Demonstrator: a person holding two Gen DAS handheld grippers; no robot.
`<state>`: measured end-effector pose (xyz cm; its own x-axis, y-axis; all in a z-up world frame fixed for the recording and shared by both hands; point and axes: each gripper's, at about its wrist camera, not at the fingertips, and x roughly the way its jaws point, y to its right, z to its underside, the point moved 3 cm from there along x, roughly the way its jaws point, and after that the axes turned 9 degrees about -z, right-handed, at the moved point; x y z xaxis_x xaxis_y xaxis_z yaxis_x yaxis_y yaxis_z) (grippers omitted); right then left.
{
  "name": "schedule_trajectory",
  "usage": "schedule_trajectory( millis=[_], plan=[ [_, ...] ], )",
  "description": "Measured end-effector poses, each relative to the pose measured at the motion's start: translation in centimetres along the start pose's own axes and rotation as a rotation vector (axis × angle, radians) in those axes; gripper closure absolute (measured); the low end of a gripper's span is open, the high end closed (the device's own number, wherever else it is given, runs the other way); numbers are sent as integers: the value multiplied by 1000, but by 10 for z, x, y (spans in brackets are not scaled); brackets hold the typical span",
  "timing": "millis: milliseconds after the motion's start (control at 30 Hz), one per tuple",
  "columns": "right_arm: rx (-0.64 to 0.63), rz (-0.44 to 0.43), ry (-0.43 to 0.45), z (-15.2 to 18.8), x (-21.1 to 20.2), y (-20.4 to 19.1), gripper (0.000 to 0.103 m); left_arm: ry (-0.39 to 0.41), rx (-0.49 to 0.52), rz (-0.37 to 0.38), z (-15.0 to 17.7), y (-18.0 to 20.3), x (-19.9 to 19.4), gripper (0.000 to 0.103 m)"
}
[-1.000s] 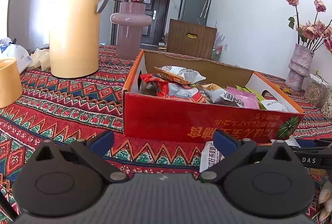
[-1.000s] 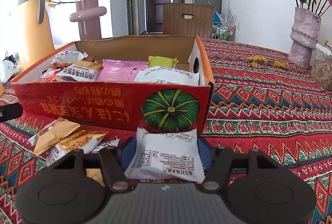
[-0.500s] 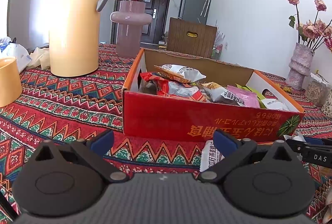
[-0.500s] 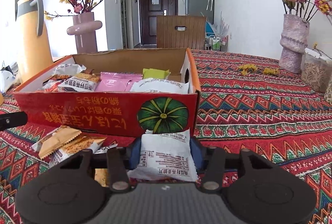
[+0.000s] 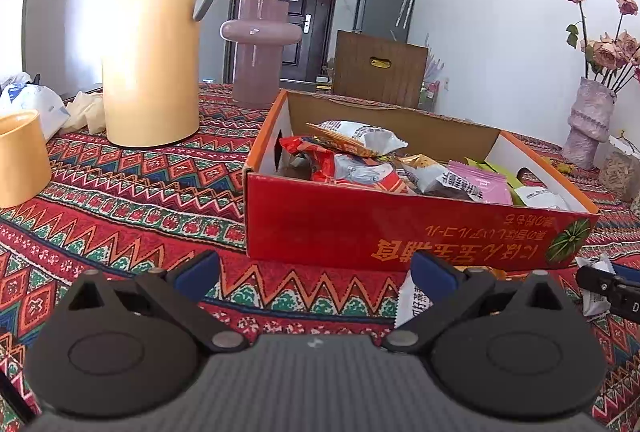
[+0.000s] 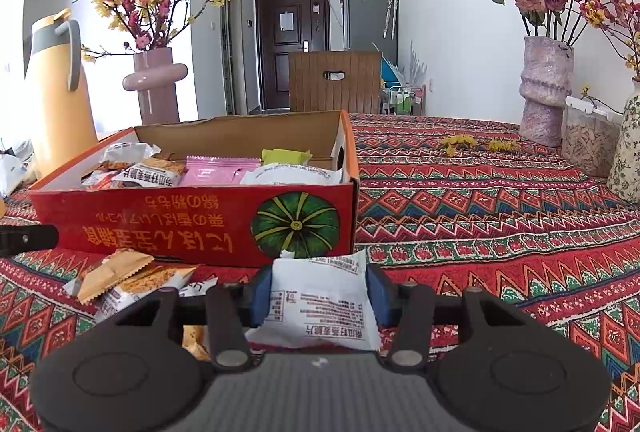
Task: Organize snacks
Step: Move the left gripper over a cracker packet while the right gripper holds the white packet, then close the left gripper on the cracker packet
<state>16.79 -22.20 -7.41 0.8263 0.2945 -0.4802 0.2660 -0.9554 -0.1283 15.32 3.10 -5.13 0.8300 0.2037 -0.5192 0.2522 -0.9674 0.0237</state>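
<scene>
A red cardboard box [image 5: 400,232] with a pumpkin picture [image 6: 298,224] sits on the patterned tablecloth and holds several snack packets [image 6: 218,171]. My right gripper [image 6: 318,292] is shut on a white snack packet [image 6: 320,308] and holds it in front of the box's near wall. Loose orange and white packets [image 6: 128,280] lie on the cloth to its left. My left gripper [image 5: 316,272] is open and empty, low over the cloth before the box. A white packet [image 5: 412,302] lies by its right finger.
A yellow thermos jug [image 5: 152,43], a yellow cup [image 5: 22,159] and a pink vase of blossoms [image 5: 260,51] stand left of the box. A textured vase with roses [image 6: 546,91], a container of seeds [image 6: 590,139] and a floral vase [image 6: 628,151] stand at right.
My right gripper has closed tighter on the white packet and risen, lifting it off the cloth. The left gripper has stayed put and open.
</scene>
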Motion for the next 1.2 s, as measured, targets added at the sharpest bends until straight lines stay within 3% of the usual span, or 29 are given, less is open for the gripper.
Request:
schedule_trajectory(
  millis=[267,733,933,1200],
  plan=[
    [15,-10,30,1,-6,2,55,-20,22,-25,-5,3,-4,0],
    [45,-24,51,1,-8,6,55,-110,98,124,-10,66,0,0],
    [53,-36,55,2,-9,6,54,-171,135,83,-7,82,17,0],
    [53,-41,58,2,-9,7,54,-222,105,24,-5,74,33,0]
  ],
)
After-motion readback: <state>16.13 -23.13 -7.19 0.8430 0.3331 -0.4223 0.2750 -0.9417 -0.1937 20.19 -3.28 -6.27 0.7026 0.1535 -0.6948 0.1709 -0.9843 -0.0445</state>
